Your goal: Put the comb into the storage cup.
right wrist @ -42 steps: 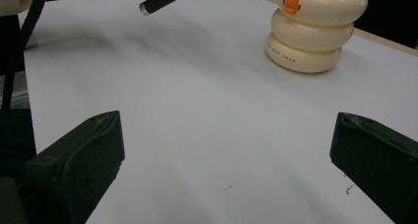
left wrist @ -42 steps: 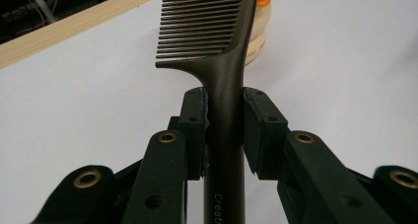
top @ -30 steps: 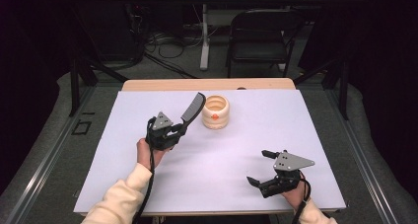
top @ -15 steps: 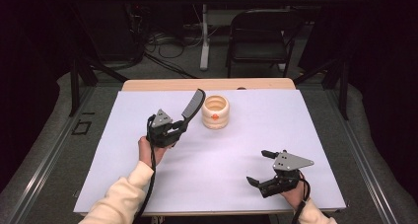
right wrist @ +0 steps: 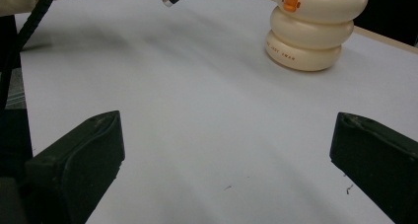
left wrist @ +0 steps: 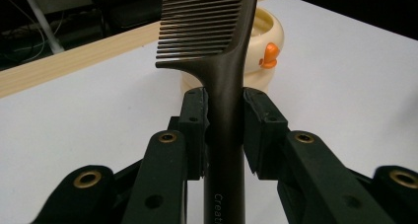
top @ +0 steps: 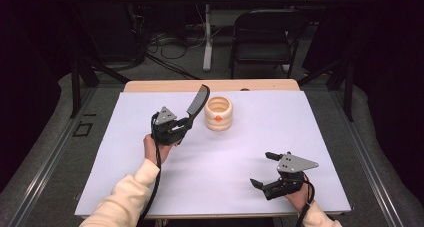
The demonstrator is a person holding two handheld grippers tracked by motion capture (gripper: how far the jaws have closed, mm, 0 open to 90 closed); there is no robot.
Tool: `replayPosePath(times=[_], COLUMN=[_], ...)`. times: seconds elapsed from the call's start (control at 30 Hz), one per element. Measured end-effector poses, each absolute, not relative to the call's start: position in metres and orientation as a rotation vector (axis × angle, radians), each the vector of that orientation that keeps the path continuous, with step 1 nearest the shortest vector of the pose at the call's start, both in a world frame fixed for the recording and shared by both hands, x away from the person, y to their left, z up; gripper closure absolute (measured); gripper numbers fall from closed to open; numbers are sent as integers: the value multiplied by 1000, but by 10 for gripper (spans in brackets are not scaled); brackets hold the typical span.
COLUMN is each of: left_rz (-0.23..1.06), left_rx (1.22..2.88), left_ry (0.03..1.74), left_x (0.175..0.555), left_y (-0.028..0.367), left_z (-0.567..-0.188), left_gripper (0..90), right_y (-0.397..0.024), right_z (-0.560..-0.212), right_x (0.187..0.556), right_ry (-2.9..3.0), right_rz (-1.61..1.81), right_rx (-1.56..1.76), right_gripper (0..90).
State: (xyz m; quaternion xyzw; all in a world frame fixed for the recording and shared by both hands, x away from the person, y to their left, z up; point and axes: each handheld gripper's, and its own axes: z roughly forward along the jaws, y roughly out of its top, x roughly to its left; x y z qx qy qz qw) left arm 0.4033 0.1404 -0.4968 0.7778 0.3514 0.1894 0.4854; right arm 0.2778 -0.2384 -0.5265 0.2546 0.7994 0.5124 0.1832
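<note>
Nearest me, my right tongs [top: 263, 170] hang wide open and empty over the white desk [top: 320, 137]. Farther off, my left tongs [left wrist: 224, 110] clamp the dark plastic comb [left wrist: 217, 41], its long axis pointing at the cream ribbed duck-marked cup [top: 218, 113] just beyond. Behind stands a dark folding chair [top: 265, 37].

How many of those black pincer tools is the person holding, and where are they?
2. The left gripper is near the cream ribbed cup, clamped on a dark plastic comb. The right gripper sits open at the table's near right.
</note>
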Motion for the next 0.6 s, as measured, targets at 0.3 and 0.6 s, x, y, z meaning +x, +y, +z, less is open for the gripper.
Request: replayPosePath(times=[0.3,0.6], left_rz=[458,455], left_rx=[1865,1845], left_ry=[847,839], left_x=[409,415], left_y=[137,132], left_z=[-491,-486], left_gripper=[721,721], right_y=[-238,-238], right_z=[-527,-526], right_x=[278,278], right_ry=[2258,2258], right_rz=[1446,1442], right_rx=[714,714], right_gripper=[0,0])
